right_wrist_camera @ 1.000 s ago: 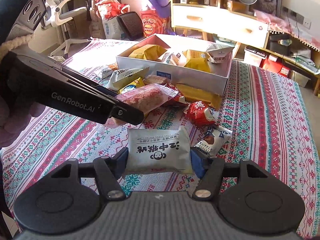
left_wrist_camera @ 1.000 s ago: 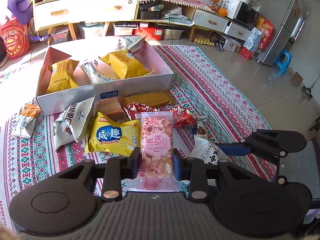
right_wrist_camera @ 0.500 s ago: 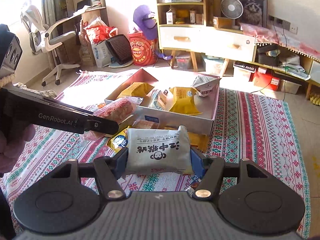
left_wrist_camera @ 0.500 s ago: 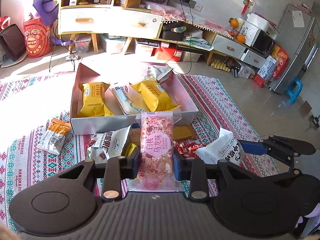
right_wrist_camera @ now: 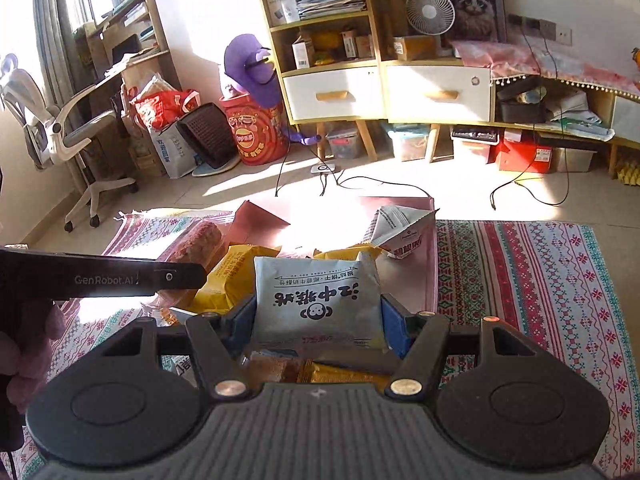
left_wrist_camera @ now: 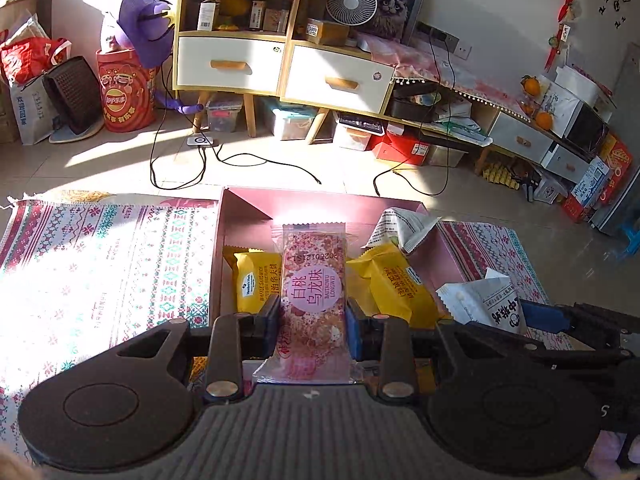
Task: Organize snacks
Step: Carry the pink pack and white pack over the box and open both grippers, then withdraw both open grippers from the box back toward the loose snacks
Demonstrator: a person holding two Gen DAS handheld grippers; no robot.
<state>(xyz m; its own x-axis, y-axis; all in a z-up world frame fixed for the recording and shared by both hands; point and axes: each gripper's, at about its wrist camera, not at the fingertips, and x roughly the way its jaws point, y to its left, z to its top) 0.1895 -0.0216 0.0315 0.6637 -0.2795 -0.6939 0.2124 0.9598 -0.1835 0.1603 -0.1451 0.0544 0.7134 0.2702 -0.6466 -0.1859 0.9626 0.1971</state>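
Box | yellow packets: two, perhaps more | held packets: two

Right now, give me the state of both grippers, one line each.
Left gripper: closed on the pink snack bar, over the box.
Right gripper: closed on the pale blue-grey snack packet.

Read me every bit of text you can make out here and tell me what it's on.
"白桃乌龙味 BAITAOWU LONGWEI": pink snack bar in the left tool.
"GenRobot.AI": that tool's side.
"江中猴姑", upside down: pale blue packet in the right tool.
"Member's Mark": yellow packet in the box.
"乐事": red tub.
Other print is too small.
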